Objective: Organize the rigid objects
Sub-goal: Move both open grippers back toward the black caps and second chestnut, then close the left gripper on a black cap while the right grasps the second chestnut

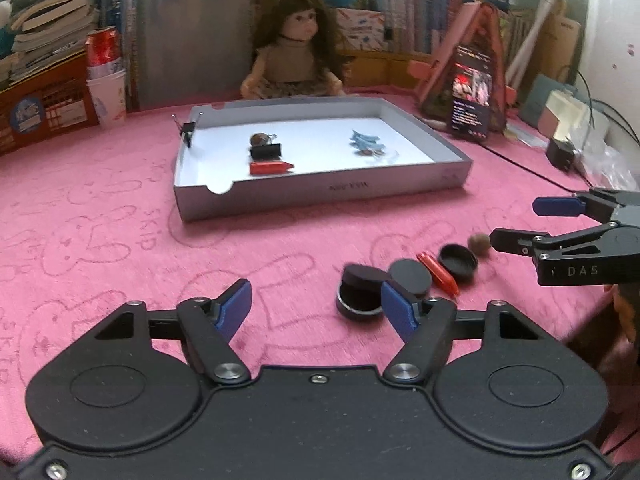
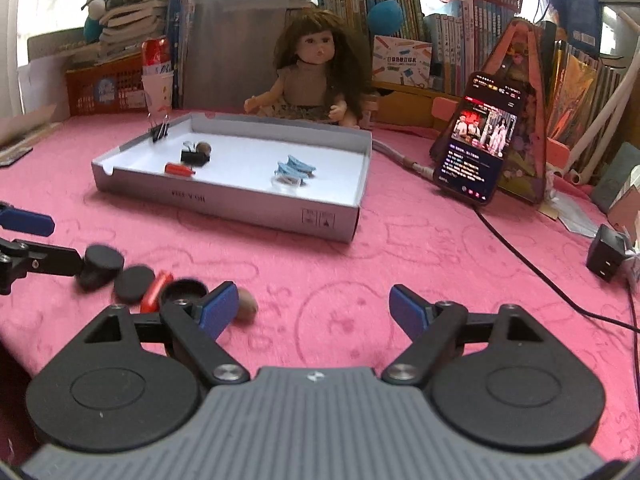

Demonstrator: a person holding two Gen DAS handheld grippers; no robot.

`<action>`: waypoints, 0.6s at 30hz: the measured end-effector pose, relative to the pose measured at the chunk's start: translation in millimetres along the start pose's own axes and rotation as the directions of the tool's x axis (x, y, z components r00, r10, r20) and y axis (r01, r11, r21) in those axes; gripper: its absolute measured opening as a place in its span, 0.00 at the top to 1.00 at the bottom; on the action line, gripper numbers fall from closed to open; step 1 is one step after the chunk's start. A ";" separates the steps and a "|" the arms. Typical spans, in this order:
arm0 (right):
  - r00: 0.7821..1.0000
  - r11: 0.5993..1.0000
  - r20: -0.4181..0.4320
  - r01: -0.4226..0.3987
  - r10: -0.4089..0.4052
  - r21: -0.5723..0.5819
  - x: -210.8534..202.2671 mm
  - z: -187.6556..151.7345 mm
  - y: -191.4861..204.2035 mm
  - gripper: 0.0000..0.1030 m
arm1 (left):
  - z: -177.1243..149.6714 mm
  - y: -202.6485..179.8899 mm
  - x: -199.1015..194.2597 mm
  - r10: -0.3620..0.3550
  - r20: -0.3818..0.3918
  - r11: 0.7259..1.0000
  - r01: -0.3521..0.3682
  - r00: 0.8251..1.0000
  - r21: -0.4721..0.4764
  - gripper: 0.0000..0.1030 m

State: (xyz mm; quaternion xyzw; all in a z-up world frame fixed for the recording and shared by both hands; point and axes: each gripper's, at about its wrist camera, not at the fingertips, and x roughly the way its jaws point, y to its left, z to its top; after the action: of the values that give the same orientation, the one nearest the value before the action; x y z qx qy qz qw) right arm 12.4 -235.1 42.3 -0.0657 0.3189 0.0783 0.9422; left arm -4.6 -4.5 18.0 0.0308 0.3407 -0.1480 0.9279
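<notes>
Looking from the left wrist camera, the left tongs hang low over the pink tabletop with their blue fingertips spread wide and nothing between them. Just past the right blue tip sits a small black jar with its lid tilted on top. Beside it, in a row going to the right, lie a flat black disc, a red pen cap, a black round lid turned open side up, and a small brown nut. The right tongs reach in from the right edge, wide open, with the tips near the nut. Farther back rests a grey box tray. Inside it are a red marker, a black binder clip with a brown nut right behind it, and a little blue clip pile. Another binder clip is pinched on the tray's left wall. A doll sits behind the tray. From the right wrist camera, the right tongs are also wide open and hold nothing. The brown nut lies right beside the left blue tip, with the black round lid, the red pen cap, the flat black disc and the black jar lined up to the left. The left tongs poke in from the left edge, touching or almost touching the jar. The box tray stands behind, and a lit phone leans to its right.
</notes>
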 end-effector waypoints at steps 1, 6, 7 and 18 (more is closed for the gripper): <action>1.000 1.000 -0.002 -0.001 0.001 -0.004 -0.5 -1.9 0.8 0.13 | -1.3 -1.3 0.3 -0.007 -0.005 1.000 0.007 1.000 0.000 0.38; 1.000 1.000 -0.009 -0.024 0.024 0.000 0.8 -8.8 4.4 0.16 | -3.3 -6.3 3.2 -0.062 -0.025 0.998 0.061 0.998 -0.017 0.63; 1.000 1.000 -0.011 -0.027 0.027 0.000 1.6 -9.5 5.2 0.21 | -3.9 -8.0 3.8 -0.061 -0.025 0.998 0.061 0.998 -0.011 0.63; 0.997 0.997 -0.006 -0.079 0.079 0.002 8.0 -10.4 13.4 0.33 | -4.8 -29.7 9.1 -0.019 0.021 0.998 0.017 1.000 0.067 0.63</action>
State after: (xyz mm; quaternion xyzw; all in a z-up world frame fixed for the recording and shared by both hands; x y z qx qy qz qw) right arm 10.0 -222.9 28.2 -0.0527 0.3243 0.1150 0.9375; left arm -9.8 -34.4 9.8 0.0571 0.3257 -0.1679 0.9287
